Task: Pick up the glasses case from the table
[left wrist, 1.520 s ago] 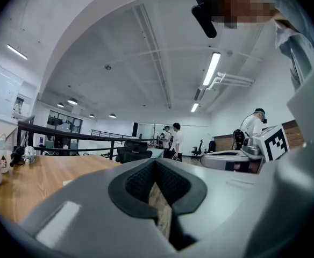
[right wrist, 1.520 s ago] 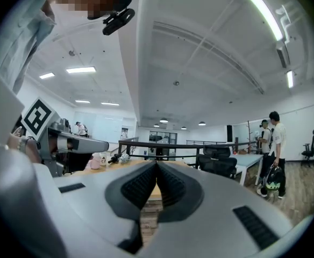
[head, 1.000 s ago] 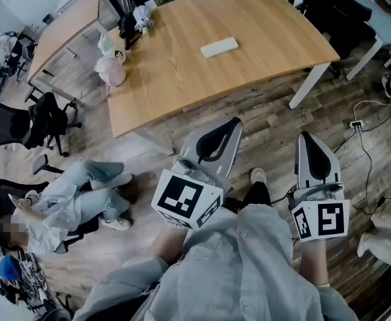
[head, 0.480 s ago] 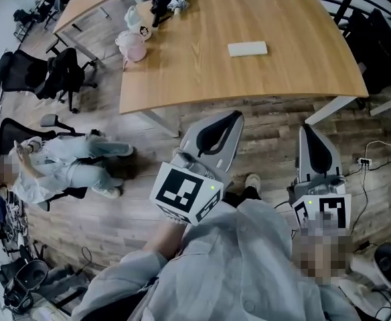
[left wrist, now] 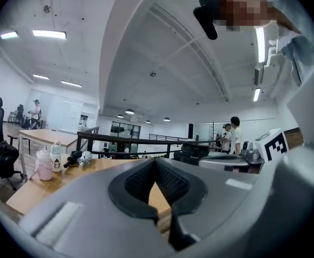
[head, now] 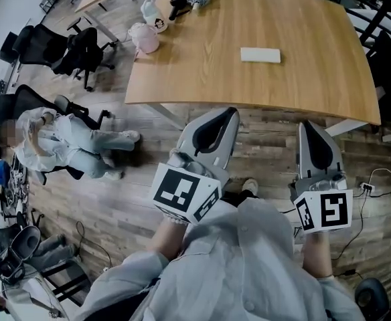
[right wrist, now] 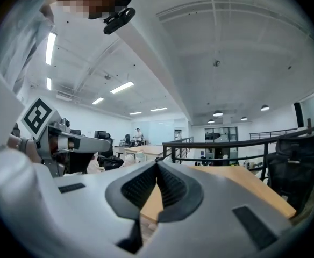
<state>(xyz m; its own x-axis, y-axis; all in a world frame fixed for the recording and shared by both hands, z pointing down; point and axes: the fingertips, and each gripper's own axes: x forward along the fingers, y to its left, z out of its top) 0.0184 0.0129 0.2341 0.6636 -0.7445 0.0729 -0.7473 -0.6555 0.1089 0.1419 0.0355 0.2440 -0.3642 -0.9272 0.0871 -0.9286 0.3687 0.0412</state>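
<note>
Both jaw pairs are closed tight with nothing between them, left gripper (head: 233,112) and right gripper (head: 307,124) side by side, pointing level toward the table (head: 202,72). White glasses case (head: 260,55) lies flat on the tabletop, well ahead of both jaw tips and roughly between their lines, touched by neither. Pink bottle (head: 144,38) stands at the table corner, far ahead-left of the left jaws.

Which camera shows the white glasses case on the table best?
The head view: it sees the glasses case whole from above, lying on the wooden table. Both gripper views skim the tabletop at a low angle; the case cannot be made out there.
</note>
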